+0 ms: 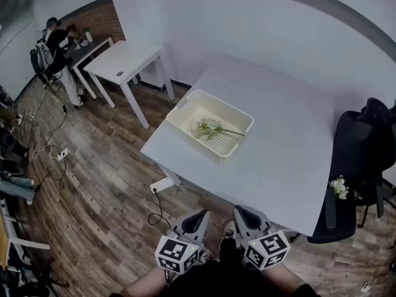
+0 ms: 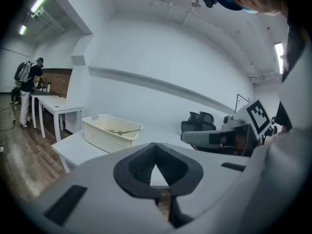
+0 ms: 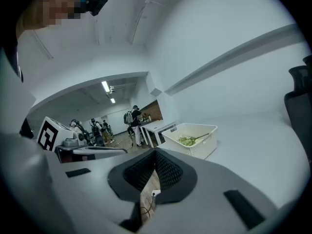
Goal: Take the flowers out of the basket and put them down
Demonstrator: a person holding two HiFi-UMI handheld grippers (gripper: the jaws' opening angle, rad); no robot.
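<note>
A cream perforated basket [image 1: 185, 113] stands on the white table [image 1: 284, 147], near its left corner. A green-stemmed flower [image 1: 213, 129] lies inside it. Both grippers hang low at the near side of the table, close to the person's body and well short of the basket. The left gripper [image 1: 201, 216] and the right gripper [image 1: 239, 211] are each shut, tips touching, with nothing between them. In the left gripper view the basket [image 2: 111, 133] with the flower [image 2: 119, 130] sits far ahead of the jaws [image 2: 155, 145]. The right gripper view shows the basket [image 3: 191, 147], the flower [image 3: 191, 140] and the jaws [image 3: 156, 152].
A black office chair [image 1: 365, 147] stands at the table's right edge, with a small white flower [image 1: 338, 186] beside its armrest. A second white table [image 1: 127, 60] and a person [image 1: 55, 48] at a desk are at the far left. A power strip [image 1: 162, 184] lies on the wooden floor.
</note>
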